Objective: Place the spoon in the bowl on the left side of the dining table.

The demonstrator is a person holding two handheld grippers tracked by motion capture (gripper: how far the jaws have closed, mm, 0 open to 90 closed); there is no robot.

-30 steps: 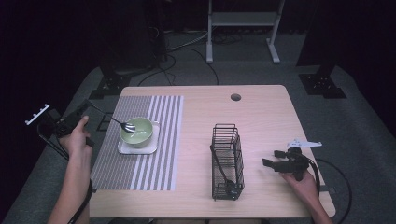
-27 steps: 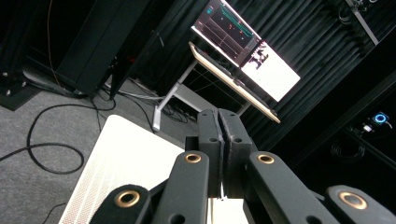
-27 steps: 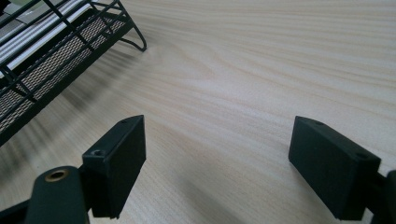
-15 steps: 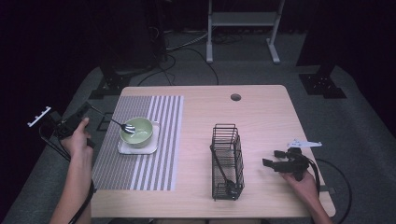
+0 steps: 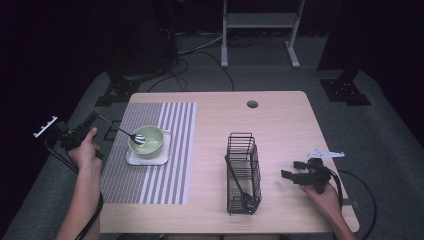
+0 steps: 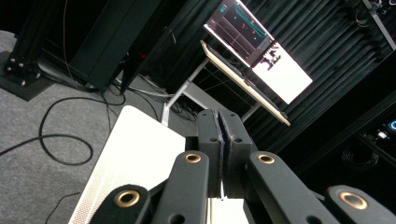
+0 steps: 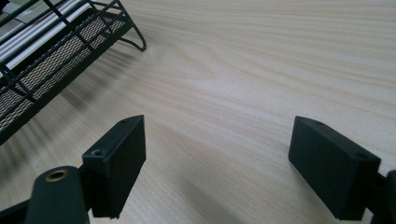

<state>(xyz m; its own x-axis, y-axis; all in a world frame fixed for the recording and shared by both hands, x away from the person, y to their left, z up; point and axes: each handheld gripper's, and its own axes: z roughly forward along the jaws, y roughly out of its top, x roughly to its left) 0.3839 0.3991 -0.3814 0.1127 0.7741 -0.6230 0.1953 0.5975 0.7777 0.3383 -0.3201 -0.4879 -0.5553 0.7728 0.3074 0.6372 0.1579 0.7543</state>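
Observation:
A pale green bowl (image 5: 148,144) sits on a small white square plate (image 5: 161,159) on the striped placemat (image 5: 150,185). A metal spoon (image 5: 121,131) rests in the bowl, its handle pointing up and left. My left gripper (image 5: 93,120) (image 6: 219,117) hovers off the table's left edge near that handle, tilted upward, jaws shut with nothing seen between them. My right gripper (image 5: 292,169) (image 7: 217,172) lies low over the bare wood to the right of the black wire rack (image 5: 243,172) (image 7: 46,42), jaws wide open and empty.
The wire rack holds a dark utensil (image 5: 237,180) leaning inside it. The wooden table (image 5: 280,125) has a cable hole (image 5: 252,104) near its far edge. Beyond the table stand a white frame (image 5: 260,22), black stands and floor cables; a lit monitor (image 6: 261,51) is in the left gripper view.
My left hand has drifted slightly at the table's left edge. The right hand, bowl, spoon and rack have stayed put.

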